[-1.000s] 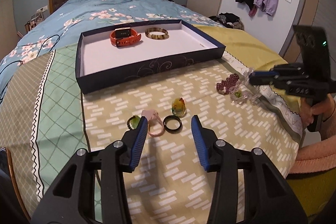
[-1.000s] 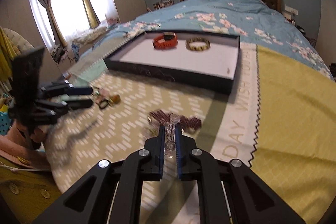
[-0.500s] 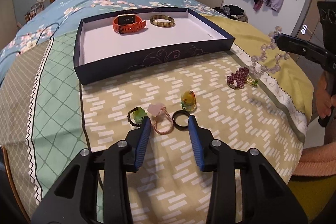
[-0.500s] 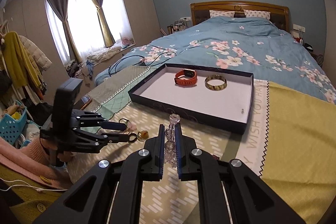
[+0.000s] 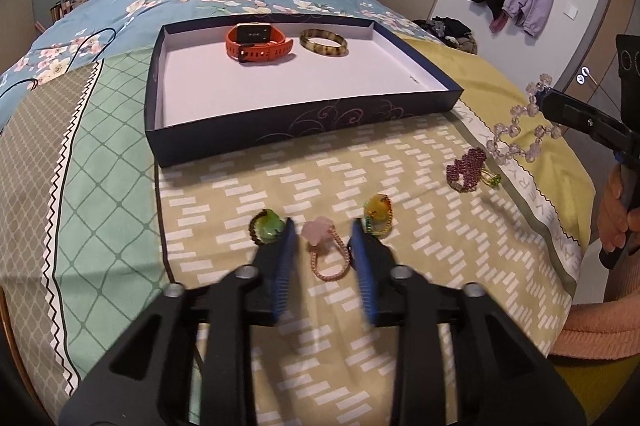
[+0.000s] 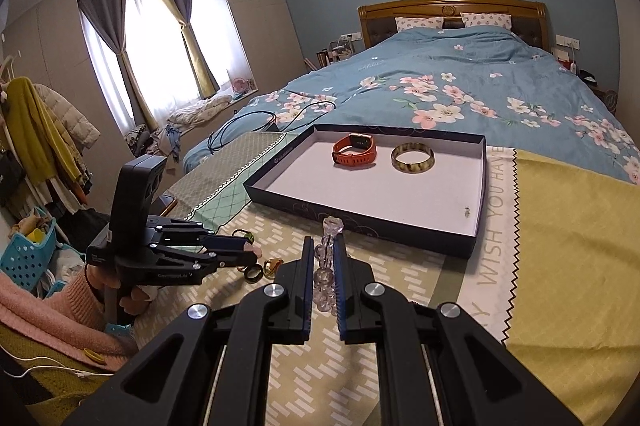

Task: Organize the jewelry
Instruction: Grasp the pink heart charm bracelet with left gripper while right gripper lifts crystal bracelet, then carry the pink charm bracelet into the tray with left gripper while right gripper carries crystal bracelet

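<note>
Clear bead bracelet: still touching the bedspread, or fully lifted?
Apart. In the left wrist view, the clear bead bracelet hangs from the right gripper, with open air between it and the bedspread.

A pink ring (image 5: 325, 246) is framed between the blue fingers (image 5: 285, 262) of the left gripper (image 5: 322, 238) — held apart — on a patterned bedspread (image 5: 400, 166). A green ring (image 5: 267, 227) and a yellow ring (image 5: 378, 212) are seen on either side. Beyond, an orange watch (image 5: 258, 42) and a bangle (image 5: 324, 43) are laid in a dark tray (image 5: 280, 134) — a clear bead bracelet (image 5: 520, 134) is dangled by the right gripper (image 5: 538, 94).
</note>
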